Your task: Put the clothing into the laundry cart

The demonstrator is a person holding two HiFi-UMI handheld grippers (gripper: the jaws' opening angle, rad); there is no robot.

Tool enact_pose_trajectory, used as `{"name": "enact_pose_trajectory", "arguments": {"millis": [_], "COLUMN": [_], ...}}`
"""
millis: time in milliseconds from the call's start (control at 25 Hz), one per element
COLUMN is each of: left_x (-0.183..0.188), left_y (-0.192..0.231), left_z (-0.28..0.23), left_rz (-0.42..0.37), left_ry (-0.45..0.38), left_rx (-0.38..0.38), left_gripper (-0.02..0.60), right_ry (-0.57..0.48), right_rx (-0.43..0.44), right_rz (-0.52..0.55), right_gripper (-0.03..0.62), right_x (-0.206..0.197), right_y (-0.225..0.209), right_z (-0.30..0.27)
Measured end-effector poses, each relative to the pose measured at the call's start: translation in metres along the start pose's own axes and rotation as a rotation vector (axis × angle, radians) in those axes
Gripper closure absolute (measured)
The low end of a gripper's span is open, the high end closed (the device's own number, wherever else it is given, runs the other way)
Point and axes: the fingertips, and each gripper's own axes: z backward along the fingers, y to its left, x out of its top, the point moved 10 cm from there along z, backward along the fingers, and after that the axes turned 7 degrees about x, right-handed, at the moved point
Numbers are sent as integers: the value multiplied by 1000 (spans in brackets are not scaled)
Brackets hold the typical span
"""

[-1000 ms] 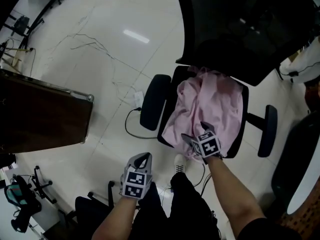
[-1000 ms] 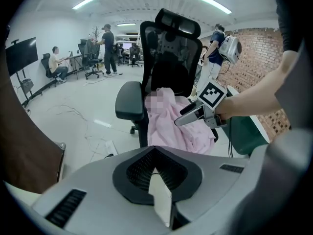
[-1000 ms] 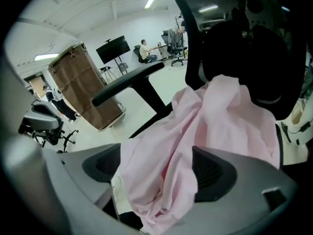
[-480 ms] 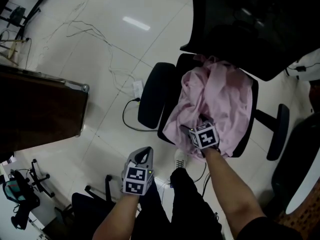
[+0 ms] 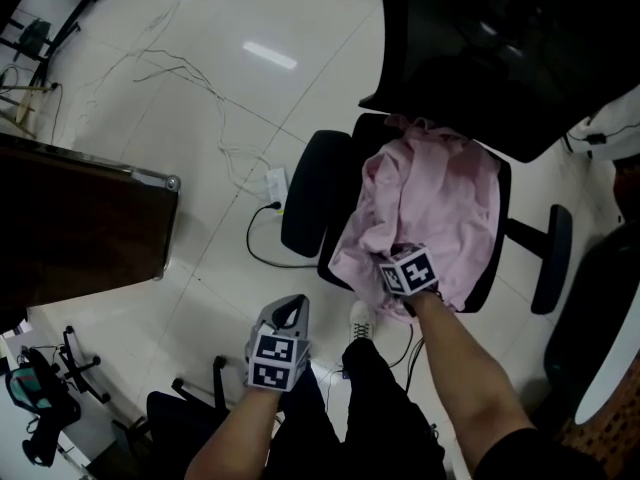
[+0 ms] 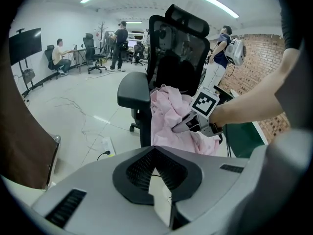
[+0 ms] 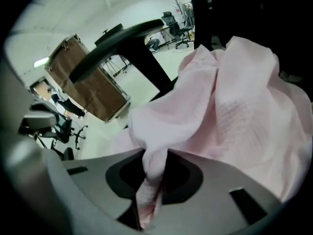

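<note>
**Right jaws closing on the shirt; cart off at nine o'clock**

My right gripper (image 5: 398, 258) is closing on a fold of the pink shirt (image 5: 430, 198), a soft, finely ribbed heap rumpled on the black office chair (image 5: 312, 203); the cloth is pinched between its jaws. What I take for the laundry cart (image 5: 80, 233), brown and boxy, lies at nine o'clock, well apart; my left gripper (image 5: 290, 313), clenched and empty, hangs nearer it.

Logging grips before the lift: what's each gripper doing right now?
Left gripper: closed, nothing between its jaws.
Right gripper: jaws closing, pinching a fold of the pink garment on the chair.
</note>
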Motion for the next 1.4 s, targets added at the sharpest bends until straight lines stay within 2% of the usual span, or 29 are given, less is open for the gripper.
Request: {"name": "enact_pose_trajectory", "arguments": {"millis": [200,280,400,560,640,800,960,1080,1240,1320,1400], "left_x": [20,31,53,82,92,108,114,122,152,170,190], "left_y": [5,8,12,14,14,22,38,49,67,71,73], "left_z": [22,38,65,104,124,169,215,244,282,300,319], "left_rz": [-23,-33,-60,-126,-150,-166,-174,-190,-183,-196,-208], "left_ry": [-56,-87,-147,-229,-261,-323,-376,-428,-529,-573,-622], "left_rx": [-14,-16,-23,-36,-40,-36,-24,-13,-7,-5,-3], "left_gripper": [581,581,581,581,581,581,581,581,581,581,581], "right_ry": [-268,-388,-551,-800,-899,-983,-1016,-1103,-1208,-1219,-1208], "right_rx": [147,181,183,203,186,98,77,88,115,112,70], "right_rz": [-135,-156,-147,-211,-232,-220,-305,-288,-263,-210,-74], "right_gripper": [523,525,526,528,528,528,528,530,530,531,531], "right_x": [12,21,40,54,52,55,62,79,110,127,147], "right_y": [30,45,65,86,98,133,161,185,228,250,272], "right_z": [55,88,145,222,258,327,372,412,457,474,492]}}
